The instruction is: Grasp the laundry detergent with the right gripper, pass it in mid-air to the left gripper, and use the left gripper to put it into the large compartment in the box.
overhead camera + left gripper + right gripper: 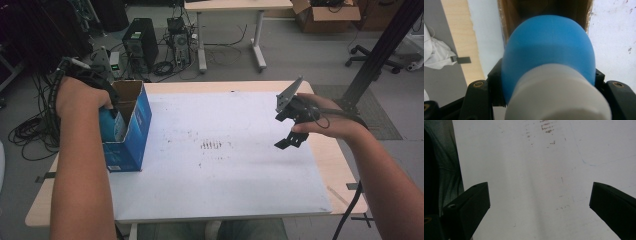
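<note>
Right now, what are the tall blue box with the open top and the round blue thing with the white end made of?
The tall blue box looks like cardboard: brown matte inside, printed, slightly glossy blue outside, folded flaps. The round blue thing with the white end looks like smooth matte plastic or rubber, evenly coloured; which of the two I cannot tell.

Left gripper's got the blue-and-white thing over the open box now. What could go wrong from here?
The box stands on end near the table's left edge, and nothing steadies it: the right gripper hangs open well away. A nudge from the left gripper could tip it. The rounded blue object sits close to the cardboard opening, so it may catch the rim rather than drop in cleanly.
</note>
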Available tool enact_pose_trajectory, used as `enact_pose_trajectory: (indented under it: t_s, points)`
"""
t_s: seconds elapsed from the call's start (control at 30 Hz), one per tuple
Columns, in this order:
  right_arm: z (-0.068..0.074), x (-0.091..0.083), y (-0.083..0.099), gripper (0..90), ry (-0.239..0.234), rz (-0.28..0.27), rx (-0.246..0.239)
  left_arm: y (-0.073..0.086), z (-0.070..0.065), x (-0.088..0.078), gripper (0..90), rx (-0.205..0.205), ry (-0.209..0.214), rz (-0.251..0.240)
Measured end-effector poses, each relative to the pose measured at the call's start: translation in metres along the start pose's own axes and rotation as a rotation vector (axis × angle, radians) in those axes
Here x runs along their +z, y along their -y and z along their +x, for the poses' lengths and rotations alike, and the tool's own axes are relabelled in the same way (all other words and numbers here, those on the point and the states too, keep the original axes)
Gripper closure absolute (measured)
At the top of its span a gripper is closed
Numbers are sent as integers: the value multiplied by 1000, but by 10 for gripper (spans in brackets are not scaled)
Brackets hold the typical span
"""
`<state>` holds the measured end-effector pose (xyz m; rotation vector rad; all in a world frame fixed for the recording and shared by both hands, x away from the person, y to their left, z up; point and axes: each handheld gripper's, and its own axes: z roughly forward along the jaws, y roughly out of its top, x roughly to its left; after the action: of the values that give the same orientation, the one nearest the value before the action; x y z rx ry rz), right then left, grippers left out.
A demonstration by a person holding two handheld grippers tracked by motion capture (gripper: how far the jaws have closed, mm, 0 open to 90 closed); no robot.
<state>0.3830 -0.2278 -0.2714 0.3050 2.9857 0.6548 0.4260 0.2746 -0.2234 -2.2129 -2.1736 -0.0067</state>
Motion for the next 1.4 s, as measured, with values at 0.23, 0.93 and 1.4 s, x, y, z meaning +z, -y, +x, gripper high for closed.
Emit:
enact_pose_trajectory:
  t_s: [0.23, 0.93, 1.4]
  points:
    - [0, -1, 1, 31, 3, -1, -1, -2, -4, 16, 383, 7, -1, -4]
    - [-1, 4, 2, 31, -5, 0, 5, -7, -2, 55, 382, 8, 6, 32]
    - [-1, 5, 4, 32, -7, 5, 8, -9, -2, 66, 382, 14, 11, 37]
